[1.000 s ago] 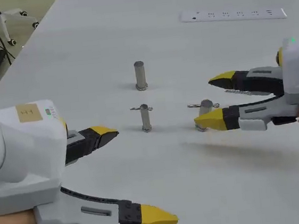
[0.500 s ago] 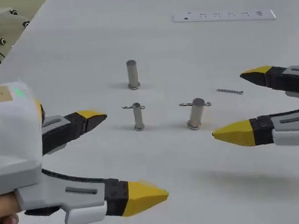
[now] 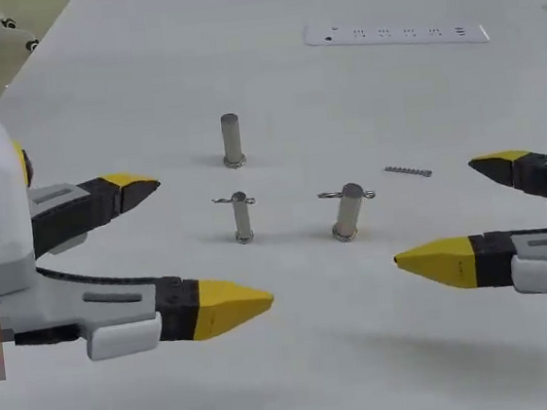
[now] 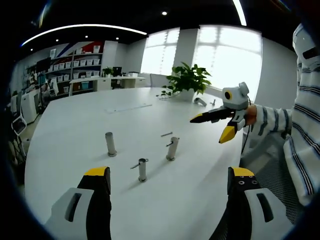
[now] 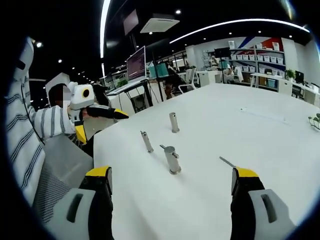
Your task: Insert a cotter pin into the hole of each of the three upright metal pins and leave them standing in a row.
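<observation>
Steel upright pins: near-left pin (image 3: 243, 218) and right pin (image 3: 349, 212) carry cotters; far pin (image 3: 231, 139) bare, its thin wire cotter pin (image 3: 408, 171) loose on the white surface (image 3: 143, 82). Left gripper (image 3: 209, 243), right gripper (image 3: 438, 212): jaws apart, empty.

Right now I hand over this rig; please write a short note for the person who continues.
Both open and empty: left gripper, right gripper.
Done: front-left pin and right pin stand with a cotter pin through each.
To do: back pin is bare; the loose cotter pin lies on the table beyond the right pin. The three form no straight row yet.
</observation>
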`<state>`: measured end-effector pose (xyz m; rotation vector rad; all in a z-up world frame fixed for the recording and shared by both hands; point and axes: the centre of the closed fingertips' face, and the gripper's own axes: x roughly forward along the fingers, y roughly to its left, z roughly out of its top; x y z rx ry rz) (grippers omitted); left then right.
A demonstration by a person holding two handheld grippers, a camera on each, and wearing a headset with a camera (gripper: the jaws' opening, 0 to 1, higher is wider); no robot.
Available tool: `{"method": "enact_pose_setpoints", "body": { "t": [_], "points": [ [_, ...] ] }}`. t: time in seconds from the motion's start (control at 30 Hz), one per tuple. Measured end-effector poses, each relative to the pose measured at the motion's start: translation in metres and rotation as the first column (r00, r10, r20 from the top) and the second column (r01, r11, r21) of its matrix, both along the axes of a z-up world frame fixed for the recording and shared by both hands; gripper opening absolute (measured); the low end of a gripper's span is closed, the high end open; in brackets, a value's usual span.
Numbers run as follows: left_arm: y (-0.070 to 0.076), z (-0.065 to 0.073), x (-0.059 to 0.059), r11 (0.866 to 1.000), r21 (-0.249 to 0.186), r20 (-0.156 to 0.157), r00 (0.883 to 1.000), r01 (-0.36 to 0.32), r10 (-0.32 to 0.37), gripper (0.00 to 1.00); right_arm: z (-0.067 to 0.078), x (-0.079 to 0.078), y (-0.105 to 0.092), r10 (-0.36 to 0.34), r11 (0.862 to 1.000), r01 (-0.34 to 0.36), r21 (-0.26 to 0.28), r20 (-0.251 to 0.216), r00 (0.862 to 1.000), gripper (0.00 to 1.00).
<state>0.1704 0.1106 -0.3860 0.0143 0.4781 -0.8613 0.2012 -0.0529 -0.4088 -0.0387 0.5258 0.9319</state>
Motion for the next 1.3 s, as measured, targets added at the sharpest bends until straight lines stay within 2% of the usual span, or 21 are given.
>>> {"method": "enact_pose_setpoints", "body": {
  "t": [0.13,0.4,0.67,0.93,1.03,1.2,1.23,1.3],
  "points": [
    [0.004,0.003,0.009,1.000,-0.002,0.009,1.000,-0.010,0.010,0.96,-0.003,-0.005,-0.006,-0.034,0.999,0.034,0.013,-0.028,0.999,0.98],
    [0.009,0.008,0.028,1.000,-0.007,0.026,0.999,-0.023,0.023,0.94,-0.002,-0.010,-0.015,-0.084,0.996,0.085,0.015,-0.040,0.996,0.98],
    [0.001,0.014,0.043,1.000,-0.013,0.039,0.999,-0.023,0.024,0.93,0.000,-0.012,-0.020,-0.112,0.994,0.113,0.011,-0.047,0.993,0.98],
    [0.009,0.020,0.073,0.999,-0.023,0.058,0.997,-0.044,0.045,0.89,-0.001,-0.015,-0.020,-0.119,0.993,0.120,0.006,-0.051,0.992,0.98],
    [0.009,0.022,0.080,0.998,-0.044,0.061,0.997,-0.055,0.057,0.86,-0.001,-0.015,-0.021,-0.124,0.992,0.125,0.014,-0.055,0.991,0.98],
    [0.013,0.016,0.094,0.996,-0.032,0.060,0.994,-0.086,0.088,0.83,-0.002,-0.017,-0.022,-0.130,0.991,0.131,0.015,-0.058,0.990,0.97],
    [0.012,0.016,0.086,0.996,-0.029,0.061,0.994,-0.089,0.090,0.82,-0.002,-0.017,-0.022,-0.131,0.991,0.133,0.016,-0.060,0.989,0.97],
    [0.012,0.014,0.086,0.995,-0.031,0.057,0.994,-0.094,0.096,0.80,-0.002,-0.018,-0.022,-0.132,0.991,0.133,0.011,-0.058,0.990,0.97]
  ]
}}
